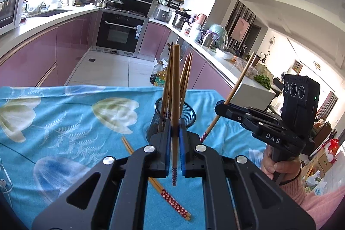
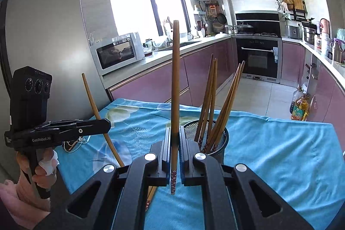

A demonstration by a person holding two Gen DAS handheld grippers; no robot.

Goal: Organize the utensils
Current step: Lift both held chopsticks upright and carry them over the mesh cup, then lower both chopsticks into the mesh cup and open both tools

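My left gripper (image 1: 175, 125) is shut on a brown chopstick (image 1: 176, 79) that stands nearly upright, its red-patterned end hanging below the jaws. Just beyond it a black mesh holder (image 1: 189, 115) with several chopsticks stands on the blue floral tablecloth (image 1: 64, 122). My right gripper (image 2: 175, 133) is shut on another upright chopstick (image 2: 175, 70), with the holder (image 2: 217, 135) to its right. Each gripper also shows in the other's view: right gripper (image 1: 221, 106) with its tilted chopstick (image 1: 239, 85), left gripper (image 2: 107, 123) with its tilted chopstick (image 2: 92, 100). A loose pair of chopsticks (image 1: 170, 197) lies on the cloth.
A phone with white earphones (image 2: 72, 144) lies near the table's left edge. Oil bottles (image 2: 299, 109) stand on the floor beyond the table. Pink kitchen cabinets (image 2: 155, 83) with a microwave (image 2: 118, 53) run behind. A person's hand (image 1: 280, 165) holds the right gripper's handle.
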